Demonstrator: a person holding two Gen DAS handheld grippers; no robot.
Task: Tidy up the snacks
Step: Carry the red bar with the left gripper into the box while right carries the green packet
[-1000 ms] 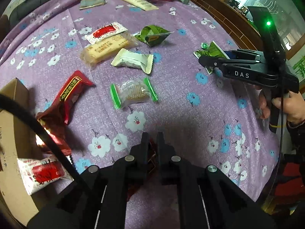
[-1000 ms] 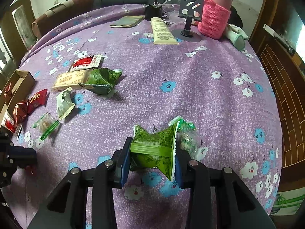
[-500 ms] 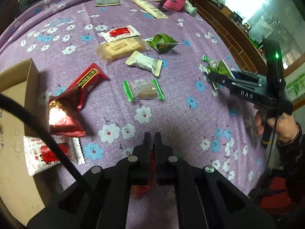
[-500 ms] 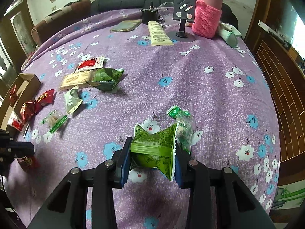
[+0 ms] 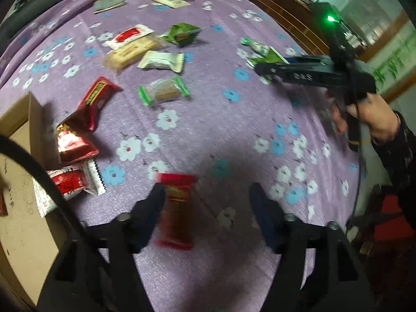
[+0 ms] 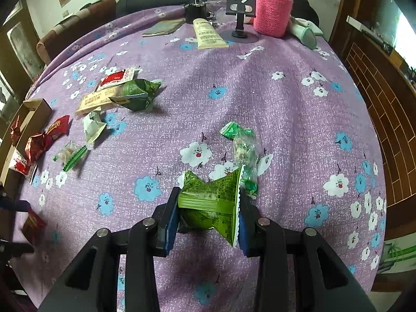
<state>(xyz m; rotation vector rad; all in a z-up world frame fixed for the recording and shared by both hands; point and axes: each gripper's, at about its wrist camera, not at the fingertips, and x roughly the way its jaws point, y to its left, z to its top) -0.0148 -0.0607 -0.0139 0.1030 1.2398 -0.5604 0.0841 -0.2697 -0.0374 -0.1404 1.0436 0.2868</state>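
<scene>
Left gripper (image 5: 208, 200) jaws opening – blurred red foil snack packet (image 5: 177, 213) between them, may miss cardboard box (image 5: 15, 182). Right gripper (image 6: 208, 208) pinching crinkled green snack packet (image 6: 210, 202).

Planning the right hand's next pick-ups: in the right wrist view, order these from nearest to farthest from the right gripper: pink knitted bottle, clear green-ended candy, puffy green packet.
1. clear green-ended candy, just beyond the right gripper, slightly right.
2. puffy green packet, mid-table, to the left.
3. pink knitted bottle, at the table's far edge, right of centre.
</scene>
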